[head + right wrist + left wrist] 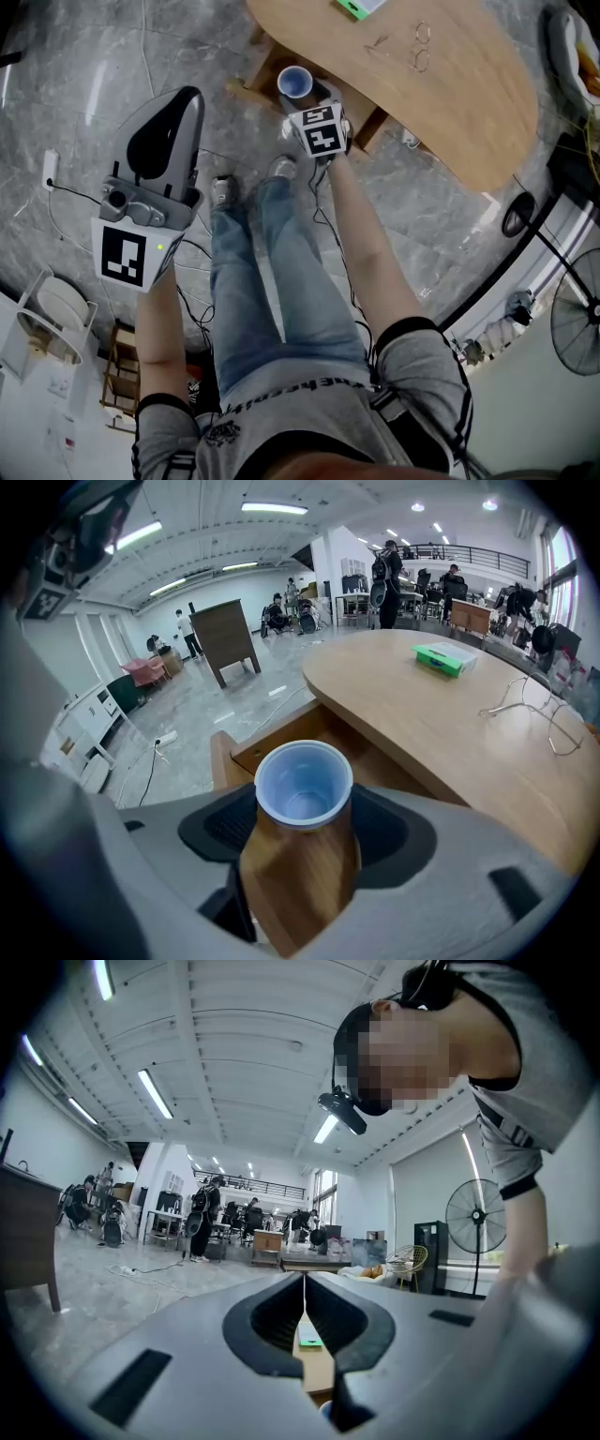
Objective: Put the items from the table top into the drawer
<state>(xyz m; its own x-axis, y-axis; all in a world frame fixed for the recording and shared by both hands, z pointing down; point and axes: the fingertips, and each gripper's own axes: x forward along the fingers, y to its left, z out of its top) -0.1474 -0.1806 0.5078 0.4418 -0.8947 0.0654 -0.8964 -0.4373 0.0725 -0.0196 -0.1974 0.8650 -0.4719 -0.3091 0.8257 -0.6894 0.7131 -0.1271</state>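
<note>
The right gripper view tells us what the head view only hints at: the right gripper (305,810) has its jaws pinching a blue cup (304,782) by its sides, mouth up towards the camera; just behind the cup lies the open drawer (272,745), under the edge of the wooden table (441,733); whether the cup hangs over the drawer's hollow or just short of its front, we cannot tell.

On the table top we see a green box (442,657) and, further along, a pair of wire glasses (525,705), well apart from each other; the head view shows both only at its upper edge.

The left gripper view shows the left gripper (303,1288) with its jaws pressed together along a thin line and nothing between them; a sliver of the table and the green box peeps through the gap below.

From the head view we read the pose: the right arm reaches forward and down to the drawer; the left arm is bent at the person's side, its gripper over the grey floor (84,84), well apart from the table.
</note>
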